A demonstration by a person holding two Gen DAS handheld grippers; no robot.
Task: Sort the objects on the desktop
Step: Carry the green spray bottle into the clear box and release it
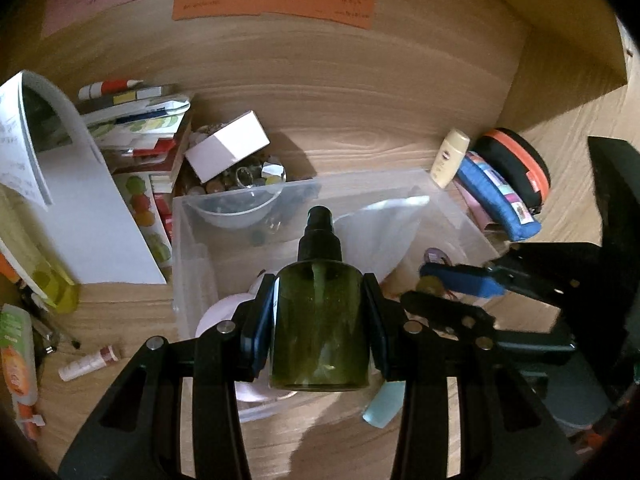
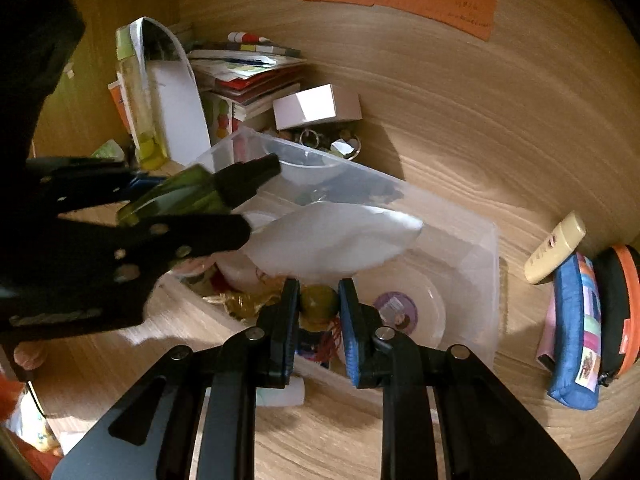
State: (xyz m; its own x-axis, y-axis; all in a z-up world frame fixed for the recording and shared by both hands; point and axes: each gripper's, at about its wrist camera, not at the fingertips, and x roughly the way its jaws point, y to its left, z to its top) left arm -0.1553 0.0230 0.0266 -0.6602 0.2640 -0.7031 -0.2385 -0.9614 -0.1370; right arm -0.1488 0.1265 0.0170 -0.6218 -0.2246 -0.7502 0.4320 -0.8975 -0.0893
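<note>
Over the clear bin's near edge: two grippers, two loads, sorting under way.

Left gripper (image 1: pixel 320 328) clamped on one green spray bottle (image 1: pixel 320 320), pads squeezing the round body at mid-height, black nozzle pointing away over the clear plastic bin (image 1: pixel 452 200). Probably light, stiff and slick plastic, so best held at the cylinder's middle, never by the thin pump neck. Right gripper (image 2: pixel 319 320) pinched tight on one small yellow-green trinket (image 2: pixel 319 300) with red threads dangling, just above the bin's near wall; looks light and a bit floppy below, so safest taken by the hard bead. Counted toward the desk's far right corner: one cream tube (image 2: pixel 556 248), one blue pouch (image 2: pixel 576 332), one black-and-orange case (image 2: pixel 620 304). One white box (image 2: pixel 316 106) behind the bin.
</note>
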